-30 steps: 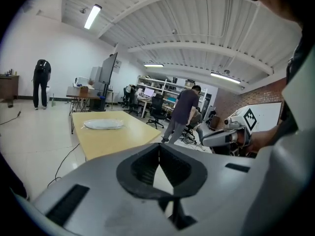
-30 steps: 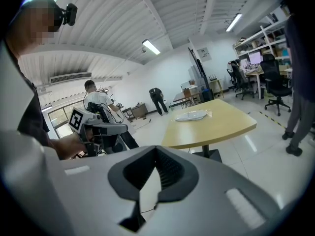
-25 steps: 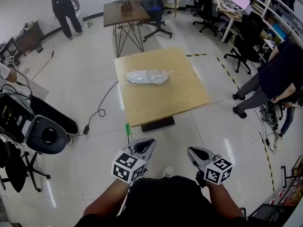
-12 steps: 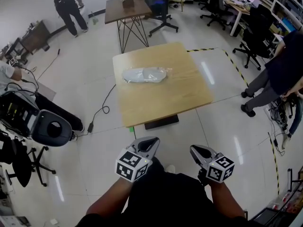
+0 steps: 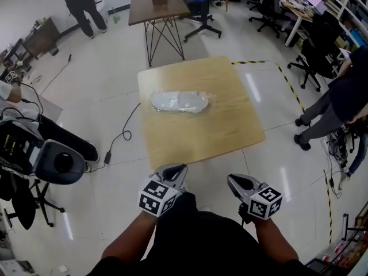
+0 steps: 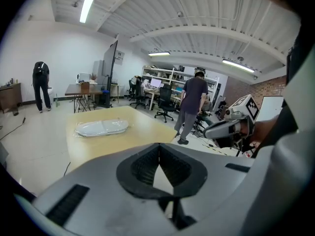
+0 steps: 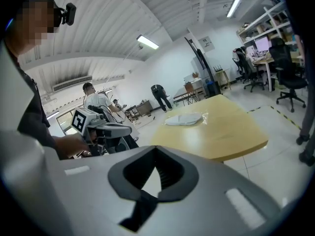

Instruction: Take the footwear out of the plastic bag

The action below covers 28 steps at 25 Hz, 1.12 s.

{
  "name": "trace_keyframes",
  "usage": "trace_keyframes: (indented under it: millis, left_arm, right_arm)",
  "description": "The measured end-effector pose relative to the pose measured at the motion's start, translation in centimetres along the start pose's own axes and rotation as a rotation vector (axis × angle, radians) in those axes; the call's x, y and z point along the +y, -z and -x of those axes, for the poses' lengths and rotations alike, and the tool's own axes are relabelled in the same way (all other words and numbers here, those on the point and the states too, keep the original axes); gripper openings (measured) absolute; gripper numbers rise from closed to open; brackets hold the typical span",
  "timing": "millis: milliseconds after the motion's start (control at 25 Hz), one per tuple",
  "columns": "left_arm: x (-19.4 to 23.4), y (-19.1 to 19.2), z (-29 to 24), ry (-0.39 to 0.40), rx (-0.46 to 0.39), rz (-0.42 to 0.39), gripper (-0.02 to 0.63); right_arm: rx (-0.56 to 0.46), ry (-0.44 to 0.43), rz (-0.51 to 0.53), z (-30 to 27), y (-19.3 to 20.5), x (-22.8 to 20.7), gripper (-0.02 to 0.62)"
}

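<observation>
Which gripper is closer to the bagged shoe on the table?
Left. The left gripper is lined up almost straight with the plastic bag, short of the table; the right gripper stands farther off to the side.

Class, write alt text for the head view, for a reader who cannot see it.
A clear plastic bag holding pale footwear lies on a square wooden table, seen from above in an office. Below it in the picture, the person's left gripper and right gripper, both shut and empty, point toward the table without reaching it.
</observation>
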<state>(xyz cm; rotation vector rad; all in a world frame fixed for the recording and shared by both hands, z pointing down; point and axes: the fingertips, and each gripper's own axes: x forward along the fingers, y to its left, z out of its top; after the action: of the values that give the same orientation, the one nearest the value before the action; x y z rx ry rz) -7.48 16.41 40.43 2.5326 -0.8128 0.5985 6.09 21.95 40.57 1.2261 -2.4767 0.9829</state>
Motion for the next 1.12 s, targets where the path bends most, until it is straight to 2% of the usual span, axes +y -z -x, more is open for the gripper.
trace_keyframes:
  millis: [200,400,640,760,960,1120]
  left_arm:
    - [7.1,-3.4,-2.9,0.017,-0.024,-0.002,0.008]
    - [12.4,-6.2,-5.6,0.036,-0.034,-0.086,0.008]
    - [17.9,-7.4,-8.0,-0.047,-0.012,-0.172,0.009]
    - [21.1,-7.9,-9.5,-0.102,-0.008,-0.182,0.043]
    - [24.9,-7.6,-13.4,-0.188,0.102,-0.198,0.075]
    - [27.0,-5.7,-17.7,-0.192,0.26,-0.173,0.086]
  right_arm:
    - [0.036,0.06,0.036,-5.1,-4.1,-2.4,0.002]
    - [0.026,0.132,0.075,-9.0,-7.3,-4.9,0.002]
    - [0.084,0.137,0.045,-12.4,-8.5,-8.0,0.002]
    - [0.105,0.138,0.072,-14.9,-9.7,-10.2,0.002]
    - [0.142,0.118,0.151,-17.4,-12.0,-14.0,0.002]
    - [0.157,0.09,0.146,-19.0,-13.0,-17.5,0.002]
